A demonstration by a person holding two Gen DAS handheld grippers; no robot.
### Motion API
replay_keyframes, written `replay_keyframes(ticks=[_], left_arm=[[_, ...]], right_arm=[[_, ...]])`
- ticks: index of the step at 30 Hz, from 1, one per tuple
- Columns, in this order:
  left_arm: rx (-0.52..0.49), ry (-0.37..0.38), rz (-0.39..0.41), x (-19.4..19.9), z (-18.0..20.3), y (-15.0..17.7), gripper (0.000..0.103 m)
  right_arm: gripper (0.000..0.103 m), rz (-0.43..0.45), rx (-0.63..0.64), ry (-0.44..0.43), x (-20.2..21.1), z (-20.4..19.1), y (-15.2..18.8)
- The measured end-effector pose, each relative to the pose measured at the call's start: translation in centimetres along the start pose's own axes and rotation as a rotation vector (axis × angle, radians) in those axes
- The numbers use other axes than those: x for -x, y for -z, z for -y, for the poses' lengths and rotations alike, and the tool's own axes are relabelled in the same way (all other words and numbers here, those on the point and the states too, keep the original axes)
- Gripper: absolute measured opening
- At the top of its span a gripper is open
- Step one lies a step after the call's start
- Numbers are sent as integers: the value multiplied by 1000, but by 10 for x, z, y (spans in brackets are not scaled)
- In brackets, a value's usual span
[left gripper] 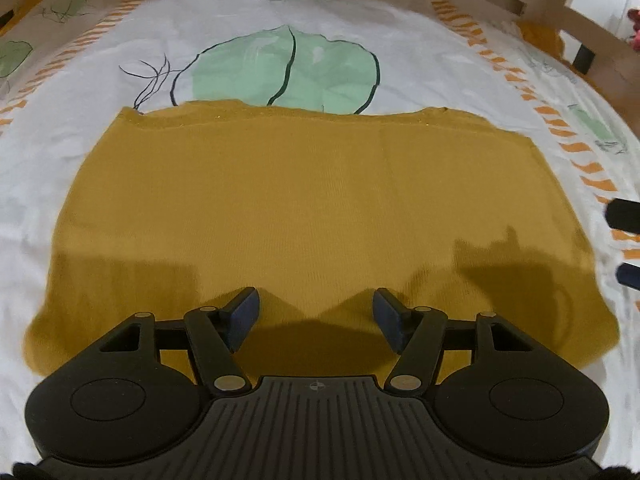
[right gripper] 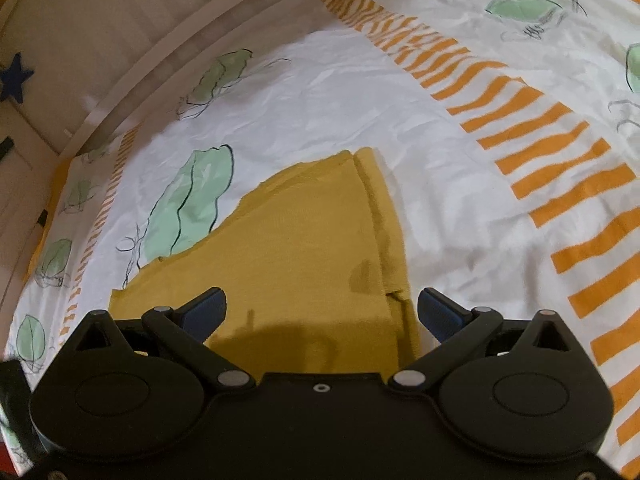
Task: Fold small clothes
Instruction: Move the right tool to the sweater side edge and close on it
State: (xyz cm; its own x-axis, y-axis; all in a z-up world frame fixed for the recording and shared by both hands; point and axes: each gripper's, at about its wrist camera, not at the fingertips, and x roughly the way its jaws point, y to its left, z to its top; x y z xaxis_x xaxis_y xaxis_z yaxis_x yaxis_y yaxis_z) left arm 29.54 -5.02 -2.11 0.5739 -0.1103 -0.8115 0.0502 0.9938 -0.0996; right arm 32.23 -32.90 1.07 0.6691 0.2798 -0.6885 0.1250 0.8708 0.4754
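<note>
A mustard-yellow garment [left gripper: 312, 200] lies flat on a white bed sheet [left gripper: 100, 120] printed with green leaves. My left gripper [left gripper: 316, 312] is open and empty, just above the garment's near edge. In the right wrist view the same garment [right gripper: 304, 248] shows a folded strip along its right edge. My right gripper [right gripper: 322, 312] is open and empty over the garment's near right part; its right finger [right gripper: 438, 312] hangs over the sheet beside that edge. The right gripper's fingertips also show at the far right of the left wrist view [left gripper: 624, 240].
Orange striped bands [right gripper: 540, 152] run across the sheet right of the garment. A wooden bed frame [left gripper: 560, 8] stands at the far right. A pale wall or headboard [right gripper: 100, 40] with a blue star [right gripper: 14, 78] lies beyond the sheet's far left edge.
</note>
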Motion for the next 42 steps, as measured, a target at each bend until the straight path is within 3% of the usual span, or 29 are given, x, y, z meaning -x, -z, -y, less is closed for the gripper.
replay_keyframes(ticks=[3, 6, 11, 15, 20, 33, 42], left_arm=[[-6, 25, -13, 6, -5, 2, 61], [59, 63, -19, 18, -21, -1, 61], [98, 44, 4, 31, -44, 2, 61], [133, 58, -16, 34, -62, -5, 61], [154, 91, 17, 47, -77, -15, 61], [205, 125, 27, 51, -95, -23, 61], [207, 95, -10, 37, -105, -24, 61]], right_arm=[[102, -7, -26, 5, -4, 10, -1], [102, -18, -56, 12, -10, 21, 0], [103, -42, -140, -11, -19, 41, 1], [103, -46, -151, -49, -23, 43, 3], [103, -45, -210, -148, -35, 50, 5], [103, -7, -75, -276, -59, 50, -6], [103, -86, 36, -311, -77, 40, -27]])
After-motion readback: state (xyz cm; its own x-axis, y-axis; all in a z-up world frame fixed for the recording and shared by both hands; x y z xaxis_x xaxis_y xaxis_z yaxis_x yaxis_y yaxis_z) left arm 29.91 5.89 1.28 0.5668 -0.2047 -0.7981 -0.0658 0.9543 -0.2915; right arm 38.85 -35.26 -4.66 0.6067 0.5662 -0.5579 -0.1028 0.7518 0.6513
